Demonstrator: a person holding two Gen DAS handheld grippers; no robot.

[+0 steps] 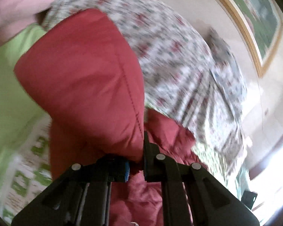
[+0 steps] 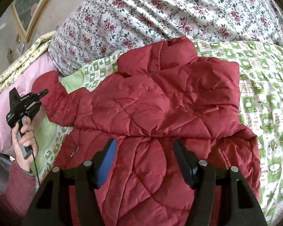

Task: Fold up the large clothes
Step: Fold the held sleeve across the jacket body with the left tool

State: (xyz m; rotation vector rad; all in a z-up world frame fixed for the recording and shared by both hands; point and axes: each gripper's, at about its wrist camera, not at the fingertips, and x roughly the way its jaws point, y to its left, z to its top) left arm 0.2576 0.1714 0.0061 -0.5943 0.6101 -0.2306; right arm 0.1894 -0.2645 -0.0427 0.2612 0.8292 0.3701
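Best carried slow & level: sleeve point(image 2: 47, 86) swung across jacket point(image 2: 151, 113) toward far side, cuff kept taut, no dragging. Left gripper point(image 1: 135, 166) clenched on red sleeve cloth; right gripper point(image 2: 144, 162) released, hovering above lower jacket, nothing between pads. Quilted, puffy, wrinkled, collar up top. Lay mid-bed on green checked sheet point(image 2: 264, 103), floral quilt point(image 2: 160, 11) beyond at far edge.
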